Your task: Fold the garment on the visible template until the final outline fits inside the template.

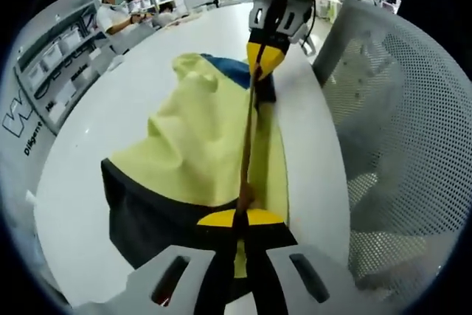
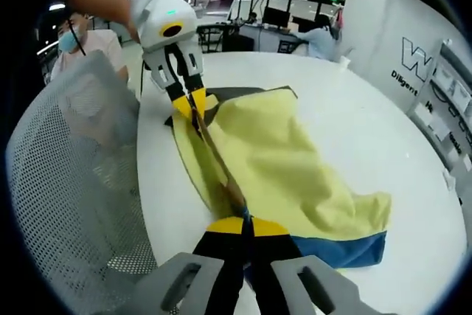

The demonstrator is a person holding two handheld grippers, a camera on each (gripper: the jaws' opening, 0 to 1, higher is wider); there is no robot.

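Both grippers, left [image 1: 240, 220] and right [image 2: 244, 223], pinch the soft, rumpled yellow garment's [image 1: 199, 149] taut edge.

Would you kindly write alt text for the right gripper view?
A yellow fabric garment with a blue band lies on a white table, its near edge stretched taut between two yellow-tipped grippers, the right gripper below and the left gripper above.

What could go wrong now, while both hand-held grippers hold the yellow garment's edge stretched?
The yellow garment is pinched by the left hand-held gripper and the right hand-held gripper; a jaw could slip. This edge lies close to the table rim, so cloth might slide off toward the mesh chair.
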